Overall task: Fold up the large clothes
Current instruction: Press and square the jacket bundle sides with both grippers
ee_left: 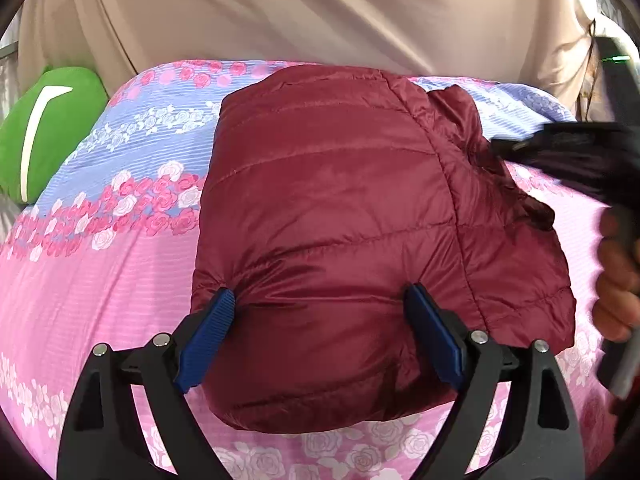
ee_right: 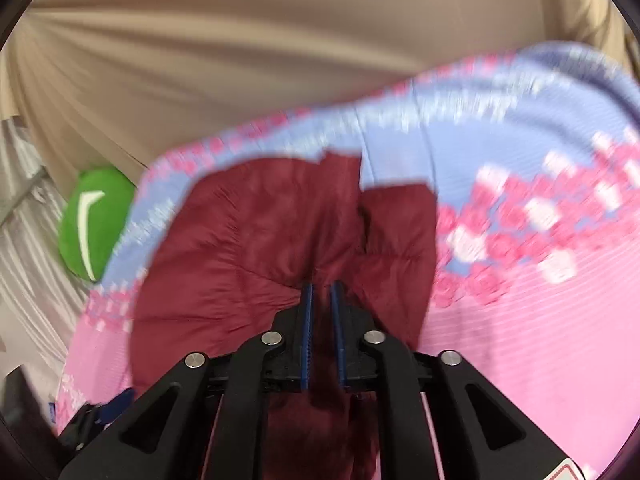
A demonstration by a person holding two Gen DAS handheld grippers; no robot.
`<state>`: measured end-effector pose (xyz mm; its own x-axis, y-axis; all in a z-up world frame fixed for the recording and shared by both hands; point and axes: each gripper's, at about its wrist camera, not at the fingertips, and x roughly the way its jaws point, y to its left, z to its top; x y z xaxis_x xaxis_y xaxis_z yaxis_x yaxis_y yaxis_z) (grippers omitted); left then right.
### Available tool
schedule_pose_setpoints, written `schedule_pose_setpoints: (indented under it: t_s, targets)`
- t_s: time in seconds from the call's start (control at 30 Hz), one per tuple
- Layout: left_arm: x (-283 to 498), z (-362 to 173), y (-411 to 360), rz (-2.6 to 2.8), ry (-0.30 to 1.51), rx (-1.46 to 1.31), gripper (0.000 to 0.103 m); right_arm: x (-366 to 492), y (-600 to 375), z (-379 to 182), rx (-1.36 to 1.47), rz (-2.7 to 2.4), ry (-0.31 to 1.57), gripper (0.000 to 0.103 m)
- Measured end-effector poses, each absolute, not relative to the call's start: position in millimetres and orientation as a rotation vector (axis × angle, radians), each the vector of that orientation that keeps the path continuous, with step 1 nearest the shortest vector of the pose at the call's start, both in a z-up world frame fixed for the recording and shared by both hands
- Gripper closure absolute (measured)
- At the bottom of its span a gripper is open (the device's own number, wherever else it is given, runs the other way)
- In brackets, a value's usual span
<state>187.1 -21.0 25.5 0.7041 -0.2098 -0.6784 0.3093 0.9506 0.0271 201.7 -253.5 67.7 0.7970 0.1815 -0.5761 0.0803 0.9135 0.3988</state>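
A maroon quilted puffer jacket lies folded in a bundle on the pink and blue floral bedsheet. My left gripper is open, its blue pads pressed against the near end of the bundle, one on each side. In the right wrist view the jacket is blurred by motion. My right gripper is shut on a fold of the jacket between its blue pads. The right gripper and the hand holding it also show blurred at the right edge of the left wrist view.
A green cushion with a white mark sits at the far left of the bed; it also shows in the right wrist view. A beige curtain hangs behind the bed. Silvery fabric lies left of the bed.
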Motion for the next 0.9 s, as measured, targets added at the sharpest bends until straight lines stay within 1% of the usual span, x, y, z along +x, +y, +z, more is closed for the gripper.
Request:
schedule_pose_setpoints:
  t_s: [0.1,0.17,0.27,0.33,0.43,0.5,0.63,0.73,0.8,0.87,0.9]
  targets:
    - [186.1,24.9,-21.3,-0.28,0.734,0.146,0.017,166.5,-238.5,83.0,0.342,0.086,0.623,0.091]
    - [185.4,24.5,-21.6,-0.274,0.733,0.146,0.017,158.1,-222.2,78.4,0.286,0.11,0.651,0.091]
    - [183.1,24.4,-22.4,-0.267,0.731,0.146,0.017,163.4,-206.0,43.0,0.205,0.065,0.757,0.093]
    - [182.1,23.5,-22.7,-0.262,0.733,0.148,0.015,167.4,-202.8,20.0,0.194,0.054,0.788,0.097]
    - [179.4,23.0,-22.8,-0.247,0.733,0.159,0.015,162.7,-202.4,17.8,0.204,0.032,0.78,0.098]
    - [175.6,24.0,-19.7,-0.238,0.731,0.142,0.014,151.7,-201.2,28.4,0.225,0.044,0.746,0.095]
    - [164.8,25.5,-12.8,-0.2,0.709,0.115,0.011,123.3,-183.9,38.8,0.145,0.008,0.671,0.095]
    - [150.6,23.2,-9.7,-0.17,0.676,0.102,0.011,103.6,-168.5,32.8,0.069,-0.056,0.63,0.09]
    - [140.0,20.5,-7.1,-0.15,0.649,0.084,0.011,93.4,-164.3,25.9,0.046,-0.087,0.617,0.084]
    - [132.6,17.7,-5.2,-0.134,0.63,0.069,0.011,88.6,-162.5,23.9,0.042,-0.108,0.611,0.082]
    - [128.8,15.2,-4.0,-0.125,0.624,0.064,0.011,84.7,-161.8,21.7,0.038,-0.126,0.604,0.078]
